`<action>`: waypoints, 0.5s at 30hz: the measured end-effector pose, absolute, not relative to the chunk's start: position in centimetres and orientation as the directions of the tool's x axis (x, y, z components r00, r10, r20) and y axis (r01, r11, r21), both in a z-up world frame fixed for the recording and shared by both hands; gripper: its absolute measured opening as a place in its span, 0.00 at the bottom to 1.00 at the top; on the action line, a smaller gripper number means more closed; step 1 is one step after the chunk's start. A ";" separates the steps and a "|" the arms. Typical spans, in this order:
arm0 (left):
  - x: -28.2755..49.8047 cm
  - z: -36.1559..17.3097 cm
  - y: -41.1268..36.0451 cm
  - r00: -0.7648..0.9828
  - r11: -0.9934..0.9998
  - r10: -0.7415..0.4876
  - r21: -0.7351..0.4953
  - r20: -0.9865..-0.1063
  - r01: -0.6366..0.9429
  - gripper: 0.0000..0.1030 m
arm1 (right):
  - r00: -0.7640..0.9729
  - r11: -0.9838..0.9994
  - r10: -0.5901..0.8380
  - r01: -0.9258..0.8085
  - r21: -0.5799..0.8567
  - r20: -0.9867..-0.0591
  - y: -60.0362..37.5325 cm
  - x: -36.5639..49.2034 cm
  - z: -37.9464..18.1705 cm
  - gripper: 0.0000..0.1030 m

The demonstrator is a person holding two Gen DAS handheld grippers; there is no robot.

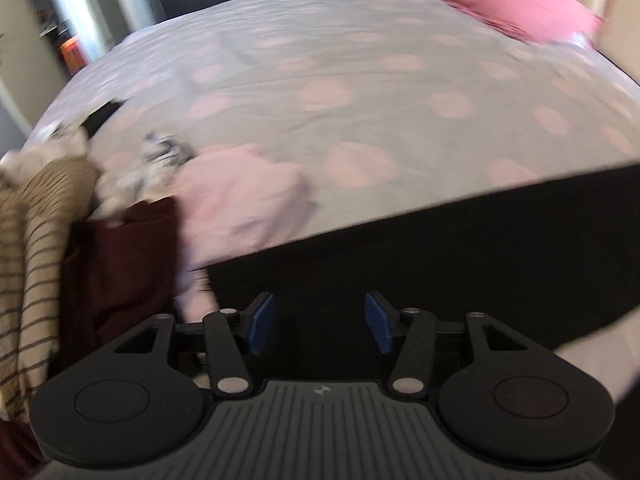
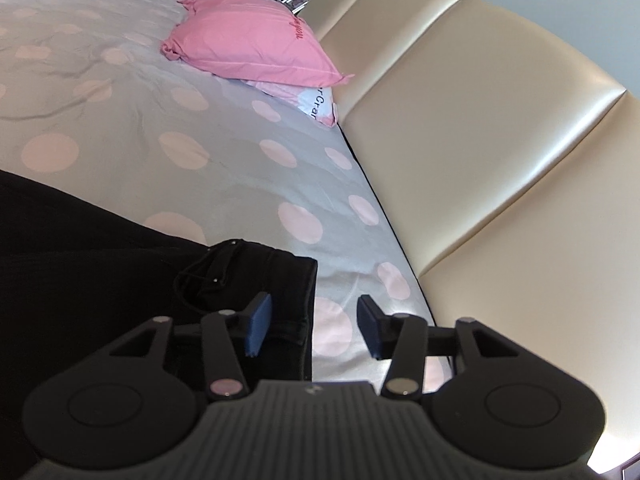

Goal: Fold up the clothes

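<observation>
Both your left gripper (image 1: 319, 328) and right gripper (image 2: 310, 327) have their fingers released, grasping nothing; the black garment (image 1: 440, 256) lies flat along the bed's (image 1: 360, 100) near edge; a careless lift could undo its fold; the pile of unfolded clothes (image 1: 100, 216) crowds its left end; a pink pillow (image 2: 256, 46) sits well apart.
</observation>
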State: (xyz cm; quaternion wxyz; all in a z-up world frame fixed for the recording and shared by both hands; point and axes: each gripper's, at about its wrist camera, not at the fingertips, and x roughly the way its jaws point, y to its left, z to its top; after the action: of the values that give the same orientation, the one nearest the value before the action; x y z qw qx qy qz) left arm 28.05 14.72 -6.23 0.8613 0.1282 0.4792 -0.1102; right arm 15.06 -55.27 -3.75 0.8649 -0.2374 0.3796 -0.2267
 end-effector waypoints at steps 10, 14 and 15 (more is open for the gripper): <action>30.8 -9.5 19.2 0.469 0.987 -0.059 0.018 -0.881 0.158 0.46 | 0.580 0.760 -0.601 0.201 -0.618 -0.550 -55.8 17.6 -6.1 0.66; 30.8 -9.2 18.0 0.500 0.979 0.017 0.117 -0.866 0.169 0.02 | 0.566 0.750 -0.615 0.206 -0.629 -0.548 -56.3 18.0 -6.7 0.69; 30.8 -9.0 17.9 0.511 0.978 0.038 0.138 -0.859 0.159 0.02 | 0.562 0.750 -0.618 0.212 -0.627 -0.550 -56.4 18.1 -6.7 0.70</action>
State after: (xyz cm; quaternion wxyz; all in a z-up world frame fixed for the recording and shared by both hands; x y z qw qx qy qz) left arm 30.81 17.87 -9.03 0.8633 0.0998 0.4935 -0.0352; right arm 18.08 -56.44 -6.70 0.8463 -0.2548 0.3985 -0.2452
